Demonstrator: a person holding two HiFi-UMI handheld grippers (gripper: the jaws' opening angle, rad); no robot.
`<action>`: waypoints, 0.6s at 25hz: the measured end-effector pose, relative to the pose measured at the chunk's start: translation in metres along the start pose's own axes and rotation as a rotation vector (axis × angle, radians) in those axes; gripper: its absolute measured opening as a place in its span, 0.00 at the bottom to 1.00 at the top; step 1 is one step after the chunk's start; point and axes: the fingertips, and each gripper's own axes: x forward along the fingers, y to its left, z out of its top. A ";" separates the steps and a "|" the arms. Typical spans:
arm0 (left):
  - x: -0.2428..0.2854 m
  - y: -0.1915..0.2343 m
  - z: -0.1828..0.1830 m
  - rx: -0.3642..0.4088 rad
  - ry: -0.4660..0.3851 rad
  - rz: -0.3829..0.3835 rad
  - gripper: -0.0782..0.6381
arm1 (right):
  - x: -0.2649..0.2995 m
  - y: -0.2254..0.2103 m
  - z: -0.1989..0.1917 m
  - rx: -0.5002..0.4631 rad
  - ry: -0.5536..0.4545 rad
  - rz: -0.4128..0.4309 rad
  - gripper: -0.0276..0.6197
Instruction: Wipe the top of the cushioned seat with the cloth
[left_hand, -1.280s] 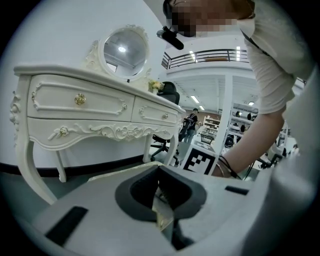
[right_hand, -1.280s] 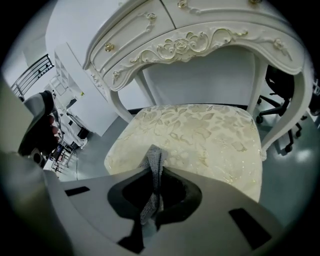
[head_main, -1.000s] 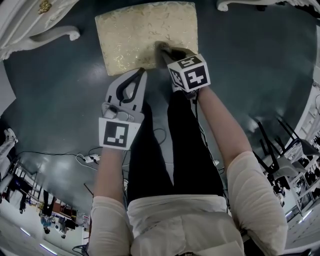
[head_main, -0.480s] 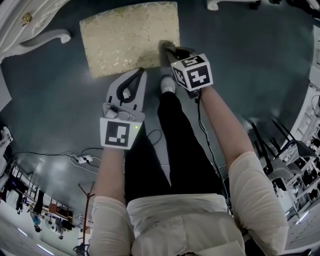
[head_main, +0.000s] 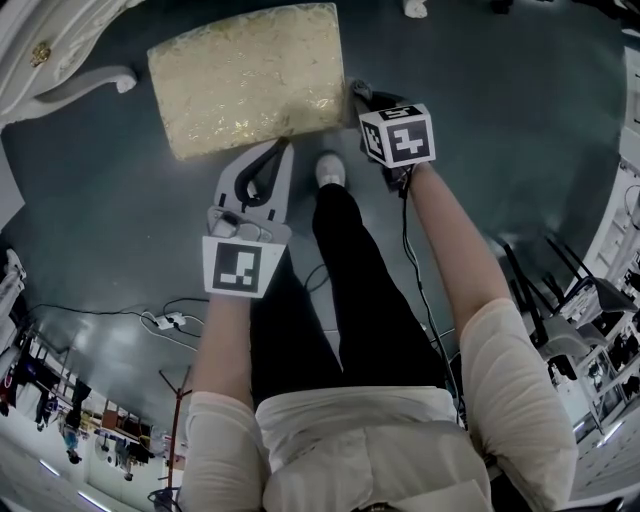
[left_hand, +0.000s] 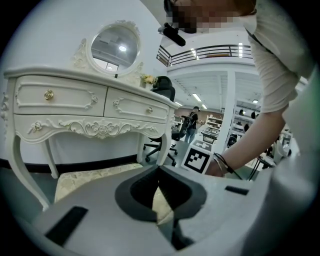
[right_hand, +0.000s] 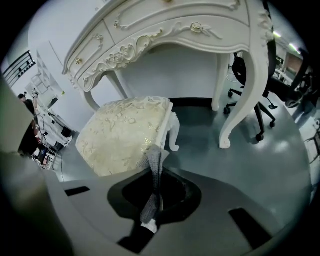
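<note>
Cream top (head_main: 370, 445), black trousers (head_main: 365, 300), white shoe (head_main: 330, 168)
Grey left gripper (head_main: 281, 146) and right gripper (head_main: 358, 94) bear black-and-white square markers (head_main: 240, 268).

Seat (head_main: 250, 75): cream brocade fabric, faint gold sheen. Cloth (right_hand: 152, 200): grey open-weave mesh. Table (right_hand: 165, 25): white-painted, carved, satin. Floor (right_hand: 250, 165): dark, smooth, slightly glossy.

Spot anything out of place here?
Nothing spilled or damaged. Only oddity: the cloth, pinched in the right tongs, hangs beside the cushioned seat's near right corner, not on its top.
</note>
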 end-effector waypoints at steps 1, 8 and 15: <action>-0.001 0.001 0.001 -0.003 -0.007 0.001 0.11 | -0.003 0.000 0.002 -0.003 -0.005 -0.004 0.09; -0.021 0.000 0.040 0.035 -0.046 -0.006 0.11 | -0.053 0.029 0.038 -0.039 -0.094 0.031 0.09; -0.076 0.013 0.124 0.106 -0.111 -0.005 0.11 | -0.141 0.085 0.104 -0.185 -0.279 0.007 0.09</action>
